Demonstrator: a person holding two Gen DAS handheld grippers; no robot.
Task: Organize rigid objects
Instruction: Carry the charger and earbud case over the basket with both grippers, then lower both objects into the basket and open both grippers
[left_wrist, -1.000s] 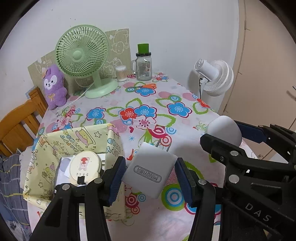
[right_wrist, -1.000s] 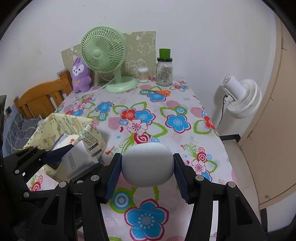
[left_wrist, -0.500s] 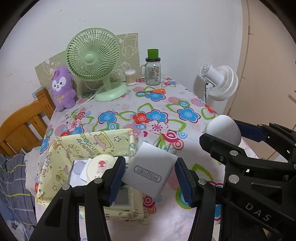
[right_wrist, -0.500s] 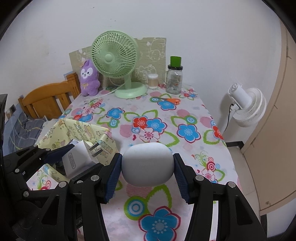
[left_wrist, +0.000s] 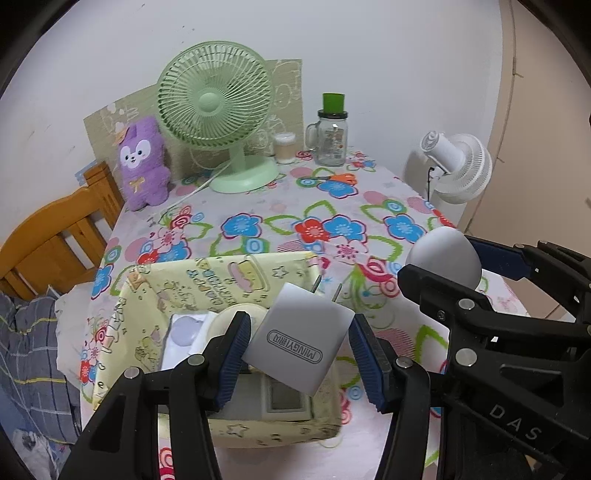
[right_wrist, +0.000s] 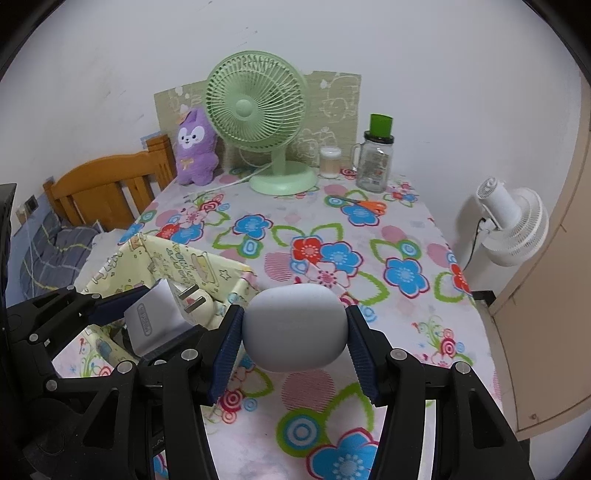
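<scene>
The left gripper (left_wrist: 297, 349) pinches a white charger (left_wrist: 301, 341) between its fingers, above the yellow fabric box (left_wrist: 207, 280) on the tabletop (right_wrist: 369, 229). The right gripper (right_wrist: 294, 341) pinches a white rounded case (right_wrist: 294, 328) beside it. In the box lie some items, perhaps small cases.

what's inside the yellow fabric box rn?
In the yellow fabric box: a white tray, a round cream tin and a grey device with a screen. The charger hides the rest.
</scene>
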